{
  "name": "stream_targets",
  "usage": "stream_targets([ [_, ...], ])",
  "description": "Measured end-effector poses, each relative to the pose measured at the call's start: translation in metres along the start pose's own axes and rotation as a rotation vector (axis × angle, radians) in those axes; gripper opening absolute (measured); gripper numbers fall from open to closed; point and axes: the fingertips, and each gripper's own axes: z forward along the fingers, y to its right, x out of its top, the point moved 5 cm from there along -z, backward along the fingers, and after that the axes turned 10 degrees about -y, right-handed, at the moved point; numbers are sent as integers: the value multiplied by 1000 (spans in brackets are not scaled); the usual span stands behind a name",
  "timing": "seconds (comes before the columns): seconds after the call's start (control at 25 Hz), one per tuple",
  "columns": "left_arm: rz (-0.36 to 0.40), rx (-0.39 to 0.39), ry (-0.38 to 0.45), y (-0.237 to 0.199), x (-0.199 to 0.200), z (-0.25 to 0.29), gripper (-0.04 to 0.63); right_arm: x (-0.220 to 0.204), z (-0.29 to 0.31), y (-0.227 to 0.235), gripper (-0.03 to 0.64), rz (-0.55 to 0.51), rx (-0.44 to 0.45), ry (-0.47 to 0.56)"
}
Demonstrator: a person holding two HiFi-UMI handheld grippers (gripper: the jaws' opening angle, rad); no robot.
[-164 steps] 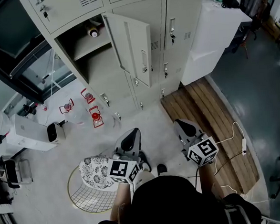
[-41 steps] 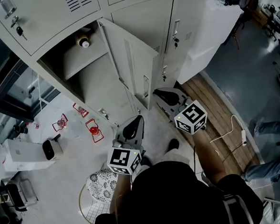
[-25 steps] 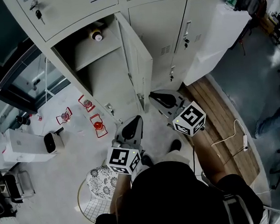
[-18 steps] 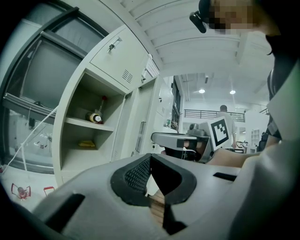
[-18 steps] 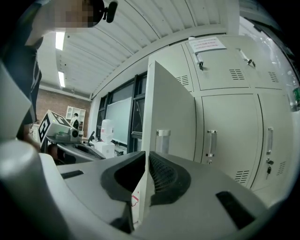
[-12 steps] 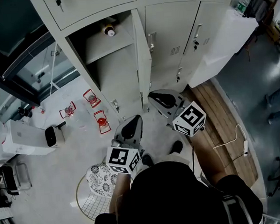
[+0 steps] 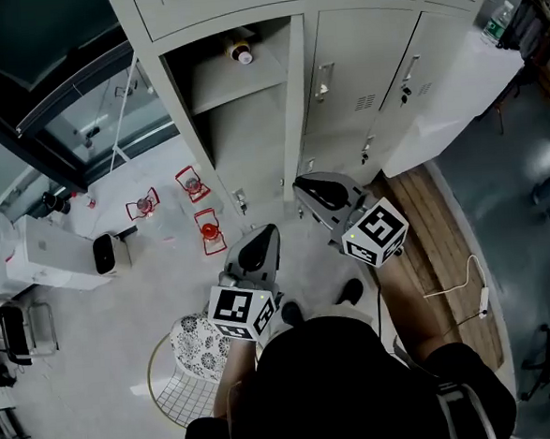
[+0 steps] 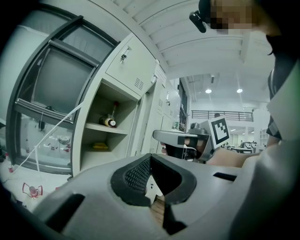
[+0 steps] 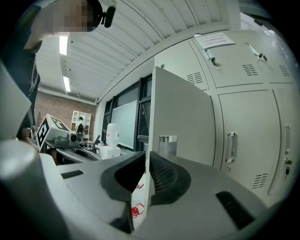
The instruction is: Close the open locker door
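Grey sheet-metal locker door [image 7: 293, 100]: standing open, edge-on, just ahead of right gripper [image 7: 309, 189]. Probably swinging light yet stiff; pushing its free edge suits. Right gripper and left gripper [image 7: 262, 241] both sitting closed, carrying nothing.

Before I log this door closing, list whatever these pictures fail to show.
- Contact between right gripper and locker door: head view, the gripper's body covers the spot; right gripper view, its fingers cover the door's lower edge.
- Bottle label: too small in head and left gripper views.
- Yellow item below the shelf: left gripper view, too small to identify.
- Notice on an upper locker: right gripper view, print too small.
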Motion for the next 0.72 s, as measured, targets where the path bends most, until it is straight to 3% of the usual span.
stream_targets([
  [0.72, -13, 52, 13, -21, -2, -31, 17, 15, 37, -15, 6, 0, 31, 10],
])
